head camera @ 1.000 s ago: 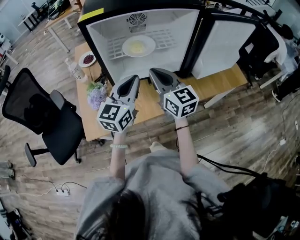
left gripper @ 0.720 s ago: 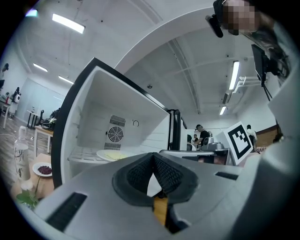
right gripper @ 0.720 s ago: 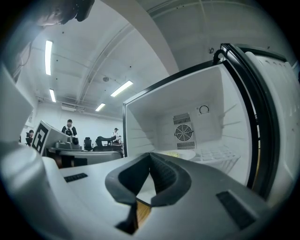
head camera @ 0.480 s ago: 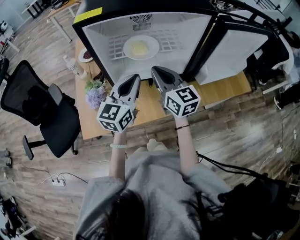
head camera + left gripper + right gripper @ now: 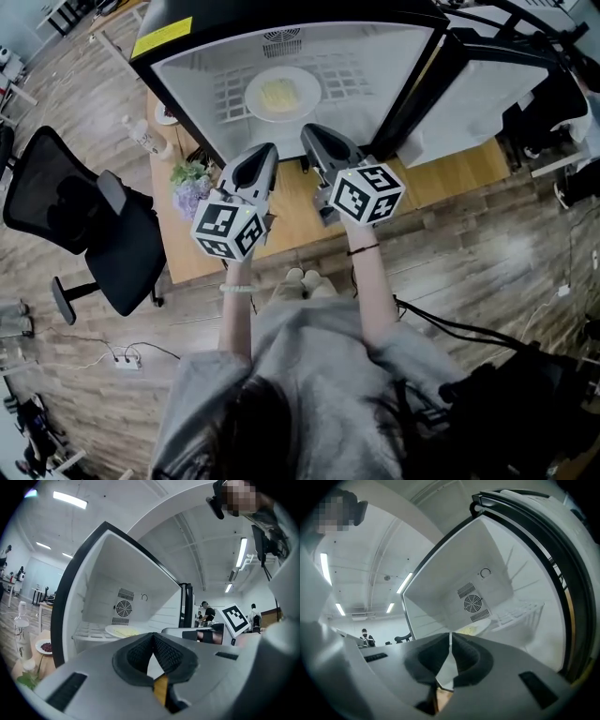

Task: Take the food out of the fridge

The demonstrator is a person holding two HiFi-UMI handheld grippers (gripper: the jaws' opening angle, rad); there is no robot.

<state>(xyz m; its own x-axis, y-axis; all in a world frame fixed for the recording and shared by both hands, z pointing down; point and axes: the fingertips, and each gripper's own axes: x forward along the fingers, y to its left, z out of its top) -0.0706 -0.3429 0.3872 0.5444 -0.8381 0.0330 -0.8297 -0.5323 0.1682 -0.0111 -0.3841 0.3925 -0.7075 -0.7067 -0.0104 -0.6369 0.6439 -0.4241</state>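
- Plate [image 5: 253,101] with pale yellow food [image 5: 279,93] is noted on the wire shelf [image 5: 342,70] inside the fridge [image 5: 398,66]; the door [image 5: 478,103] is swung open at the fridge's right
- Left gripper [image 5: 265,150] and right gripper [image 5: 309,131] are held outside the fridge, in front of its opening and over the desk [image 5: 450,173], both aimed in at the shelf
- Jaws of both are recorded as closed tip to tip, with nothing between them
- Key relation: the plate lies ahead, deeper in the fridge, between the two lines of aim; the right gripper is judged slightly nearer the opening; the plate is round, so no long axis needs matching
- The whole plate outline is given only by the head view; jaw closure is read only in the gripper views; in the right gripper view the plate is mostly hidden behind the jaws
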